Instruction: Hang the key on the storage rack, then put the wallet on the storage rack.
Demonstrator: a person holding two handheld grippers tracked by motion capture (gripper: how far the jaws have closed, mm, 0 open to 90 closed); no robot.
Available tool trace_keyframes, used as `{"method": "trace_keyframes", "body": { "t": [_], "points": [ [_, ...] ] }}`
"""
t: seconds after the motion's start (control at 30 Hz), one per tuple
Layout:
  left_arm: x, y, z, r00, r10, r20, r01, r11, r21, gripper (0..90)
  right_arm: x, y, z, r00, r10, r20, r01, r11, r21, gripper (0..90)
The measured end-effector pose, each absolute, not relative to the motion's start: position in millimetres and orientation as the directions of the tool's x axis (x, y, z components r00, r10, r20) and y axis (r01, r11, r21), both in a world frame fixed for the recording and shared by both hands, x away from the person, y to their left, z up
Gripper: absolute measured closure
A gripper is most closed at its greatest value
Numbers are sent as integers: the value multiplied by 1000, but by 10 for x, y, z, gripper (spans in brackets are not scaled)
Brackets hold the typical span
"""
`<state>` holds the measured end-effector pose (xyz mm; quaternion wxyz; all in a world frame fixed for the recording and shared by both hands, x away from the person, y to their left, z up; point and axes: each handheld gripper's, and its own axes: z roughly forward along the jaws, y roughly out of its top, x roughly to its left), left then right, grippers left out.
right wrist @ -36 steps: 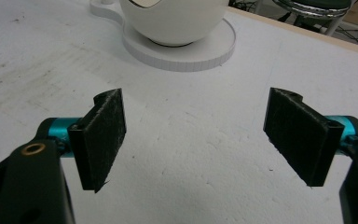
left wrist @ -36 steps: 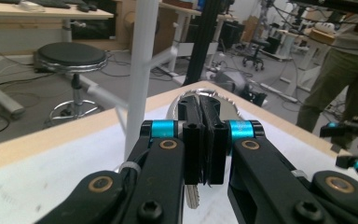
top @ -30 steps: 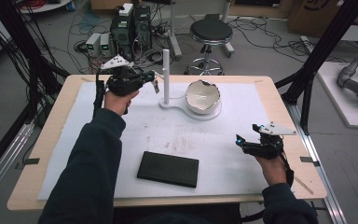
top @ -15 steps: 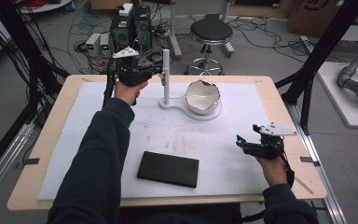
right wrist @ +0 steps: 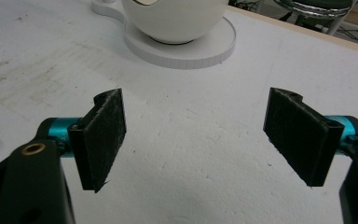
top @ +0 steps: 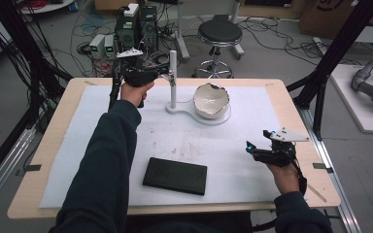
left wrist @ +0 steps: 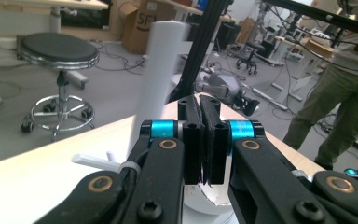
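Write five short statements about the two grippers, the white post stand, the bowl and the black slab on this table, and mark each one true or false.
1. The left gripper is shut, with nothing between its jaws. True.
2. The right gripper is shut on the bowl. False: its jaws stand wide open over the bare white mat, with the bowl well ahead of it.
3. The bowl sits on the round base of the white post stand. True.
4. The black slab lies inside the bowl. False: it lies flat on the mat near the person's edge of the table.
5. The left gripper is right beside the upright white post. True.
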<state>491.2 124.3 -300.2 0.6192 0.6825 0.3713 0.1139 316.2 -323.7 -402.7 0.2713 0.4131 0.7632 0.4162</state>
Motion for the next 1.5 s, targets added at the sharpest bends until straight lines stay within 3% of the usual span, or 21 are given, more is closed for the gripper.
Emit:
{"method": "trace_keyframes", "body": {
  "t": [0.23,0.4,0.47,0.53,0.57,0.6,0.63,0.7,1.1,1.5],
  "points": [
    [4928,1190,-3052,672,689,-272,371,5,929,868,3161,-3236,-4030,-512,856,-68,407,312,858,212],
    [4849,1270,-3093,618,753,-224,342,-2,940,592,3149,-3238,-4023,-511,856,-74,403,315,859,212],
    [4792,1336,-3148,596,776,-207,335,-6,942,548,3148,-3240,-4023,-512,856,-73,403,314,860,212],
    [4727,1413,-3215,578,789,-208,338,0,941,411,3147,-3240,-4023,-514,854,-74,401,316,860,212],
    [4685,1452,-3252,579,785,-219,343,9,939,411,3147,-3240,-4023,-514,854,-74,401,316,860,212],
    [4575,1511,-3327,584,775,-240,347,29,937,288,3147,-3233,-4022,-516,854,-68,405,313,859,212],
    [4508,1533,-3365,590,773,-233,343,21,939,237,3150,-3230,-4021,-516,854,-68,403,312,860,212],
    [4361,1578,-3437,601,776,-190,320,-15,947,192,3162,-3230,-4024,-518,853,-68,405,314,859,212],
    [3710,1834,-3811,608,791,-64,245,-110,963,188,3250,-3193,-4031,-516,855,-46,415,296,860,212],
    [3519,1877,-3940,621,782,-43,246,-143,959,200,3215,-3171,-4016,-521,852,-59,409,309,859,212]
  ]
}}
